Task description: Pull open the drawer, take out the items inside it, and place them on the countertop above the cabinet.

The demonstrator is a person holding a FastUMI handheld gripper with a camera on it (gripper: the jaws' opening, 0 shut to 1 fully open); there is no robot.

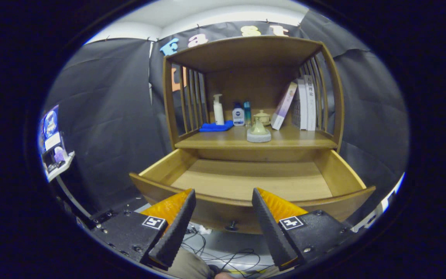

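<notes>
Gripper view looks over the front rail of the pulled-open, light-wood drawer (252,180), which lies straight ahead of the hand-held gripper (223,224) and just beyond its fingers, its long axis running crosswise; the fingers stand wide apart and hold nothing. Its visible floor looks bare; the small pale ceramic teapot on a grey round base (258,131) sits on the wooden worktop (304,141) above.

drawer (246,180) below countertop (285,140) | books (304,104) right | bottles (218,110) left
</notes>
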